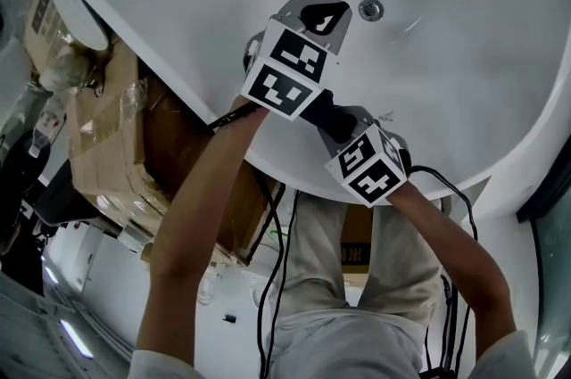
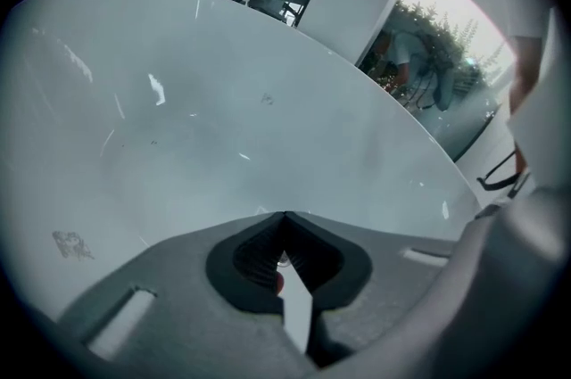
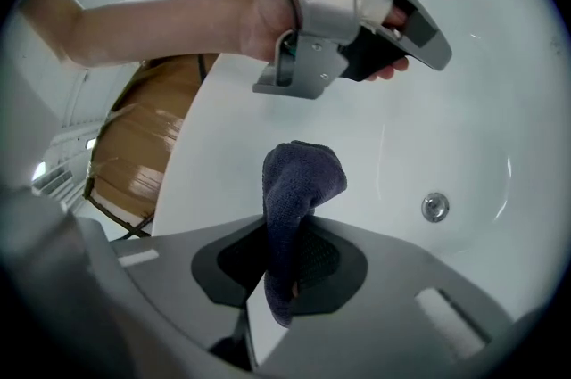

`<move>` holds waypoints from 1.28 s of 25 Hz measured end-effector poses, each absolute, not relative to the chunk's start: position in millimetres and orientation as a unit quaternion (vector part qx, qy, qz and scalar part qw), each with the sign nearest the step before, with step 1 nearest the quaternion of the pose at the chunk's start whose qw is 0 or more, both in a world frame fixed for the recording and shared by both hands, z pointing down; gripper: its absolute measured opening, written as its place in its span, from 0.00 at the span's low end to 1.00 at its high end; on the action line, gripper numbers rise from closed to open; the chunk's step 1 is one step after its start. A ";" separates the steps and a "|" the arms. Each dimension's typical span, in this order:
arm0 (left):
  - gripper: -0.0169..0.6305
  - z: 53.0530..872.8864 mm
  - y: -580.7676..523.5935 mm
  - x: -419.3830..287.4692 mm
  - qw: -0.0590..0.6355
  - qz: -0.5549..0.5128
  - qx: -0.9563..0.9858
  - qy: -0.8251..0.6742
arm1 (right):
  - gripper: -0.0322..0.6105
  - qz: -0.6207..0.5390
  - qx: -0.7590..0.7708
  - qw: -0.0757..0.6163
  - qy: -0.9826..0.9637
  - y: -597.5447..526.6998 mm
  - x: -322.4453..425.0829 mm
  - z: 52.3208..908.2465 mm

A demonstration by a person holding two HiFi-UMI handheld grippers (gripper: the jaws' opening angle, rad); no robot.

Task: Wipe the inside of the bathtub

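Observation:
A white bathtub (image 1: 464, 56) fills the top of the head view, with a round metal drain (image 1: 371, 10) in its floor. My left gripper (image 1: 323, 17) reaches over the near rim into the tub, jaws shut with nothing between them (image 2: 284, 230). My right gripper (image 3: 290, 230) sits just behind it at the rim, shut on a dark blue cloth (image 3: 299, 190) that sticks up out of the jaws. From the right gripper view the left gripper (image 3: 343, 12) hangs above the tub wall, and the drain (image 3: 434, 207) lies to the right.
Brown cardboard boxes wrapped in plastic (image 1: 116, 145) stand outside the tub at left. Black cables (image 1: 272, 279) hang past the person's legs. The tub's far wall (image 2: 223, 119) curves ahead of the left gripper, with windows behind it.

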State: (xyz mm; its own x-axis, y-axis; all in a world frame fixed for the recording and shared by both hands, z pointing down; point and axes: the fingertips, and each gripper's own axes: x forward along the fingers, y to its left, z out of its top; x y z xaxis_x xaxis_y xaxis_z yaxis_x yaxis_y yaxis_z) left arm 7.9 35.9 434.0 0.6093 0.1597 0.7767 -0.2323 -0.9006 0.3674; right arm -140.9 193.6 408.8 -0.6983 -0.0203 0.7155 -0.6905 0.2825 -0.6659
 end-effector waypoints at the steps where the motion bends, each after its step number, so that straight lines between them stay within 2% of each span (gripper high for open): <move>1: 0.02 432.0 36.3 9.6 0.214 0.440 0.872 -0.015 | 0.13 0.549 0.241 0.298 -0.743 191.9 -146.0 401.2; 16: 0.02 426.2 34.0 9.2 0.177 0.437 0.881 0.034 | 0.13 0.516 0.249 0.280 -0.770 182.9 -194.1 333.7; 22: 0.02 428.6 32.6 10.0 0.168 0.431 0.886 0.036 | 0.12 0.508 0.228 0.284 -0.781 186.7 -217.3 346.4; 32: 0.02 443.1 25.5 11.4 0.181 0.431 0.884 0.031 | 0.12 0.514 0.226 0.280 -0.779 180.8 -214.3 366.5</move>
State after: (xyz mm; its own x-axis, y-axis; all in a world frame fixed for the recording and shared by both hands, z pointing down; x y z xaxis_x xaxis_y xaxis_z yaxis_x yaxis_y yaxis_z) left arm 11.4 25.5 443.1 0.6273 0.2098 0.7500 -0.1015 -0.9328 0.3458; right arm -214.3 180.8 366.5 -0.7404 -0.0640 0.6692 -0.6404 0.3697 -0.6732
